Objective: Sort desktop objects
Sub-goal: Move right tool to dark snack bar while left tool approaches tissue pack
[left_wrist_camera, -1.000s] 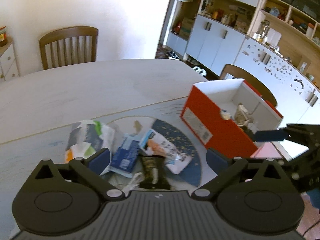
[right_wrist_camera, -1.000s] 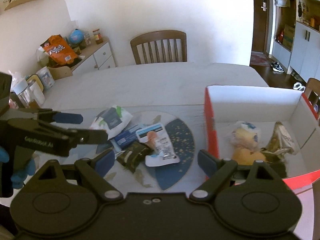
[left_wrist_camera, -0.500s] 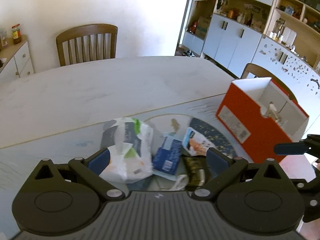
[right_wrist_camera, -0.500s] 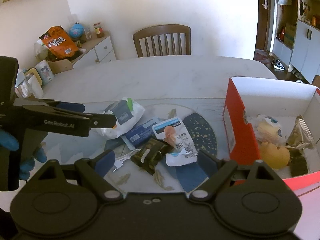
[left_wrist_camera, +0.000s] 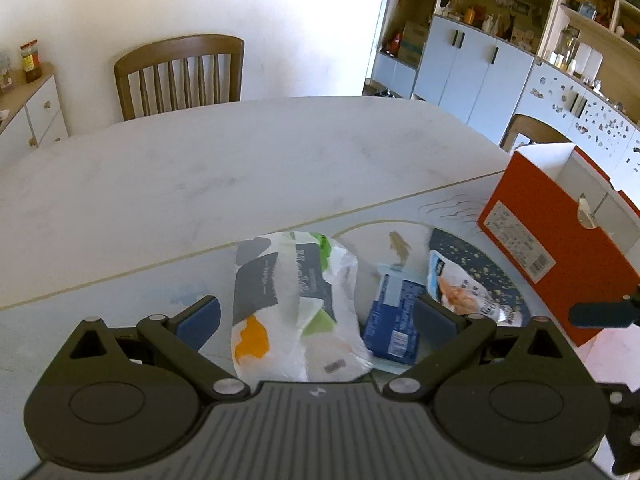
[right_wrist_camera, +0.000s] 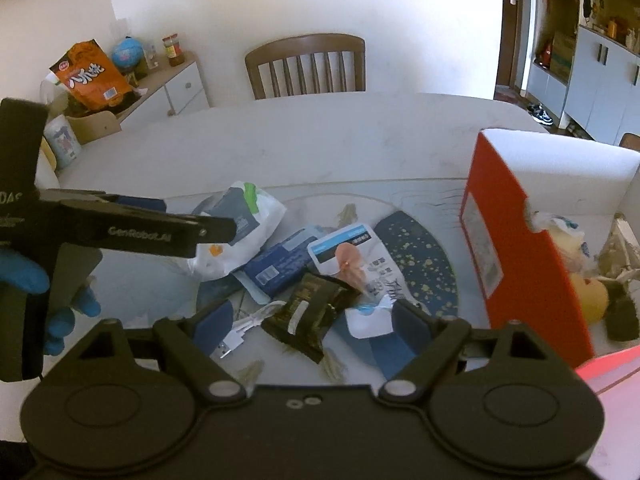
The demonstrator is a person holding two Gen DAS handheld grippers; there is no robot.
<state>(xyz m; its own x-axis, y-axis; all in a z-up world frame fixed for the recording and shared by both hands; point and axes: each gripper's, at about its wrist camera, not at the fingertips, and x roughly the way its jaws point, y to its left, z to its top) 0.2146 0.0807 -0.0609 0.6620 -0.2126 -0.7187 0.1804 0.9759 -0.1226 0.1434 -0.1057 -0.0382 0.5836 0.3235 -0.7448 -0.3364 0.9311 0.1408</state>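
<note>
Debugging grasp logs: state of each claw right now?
Left claw: open, empty, straddling the white snack bag without gripping it.
Right claw: open, empty, above the dark wrapper.

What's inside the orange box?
The orange box holds a yellowish packet, a white wrapper and a dark packet. The box wall hides whatever lies lower down.
</note>
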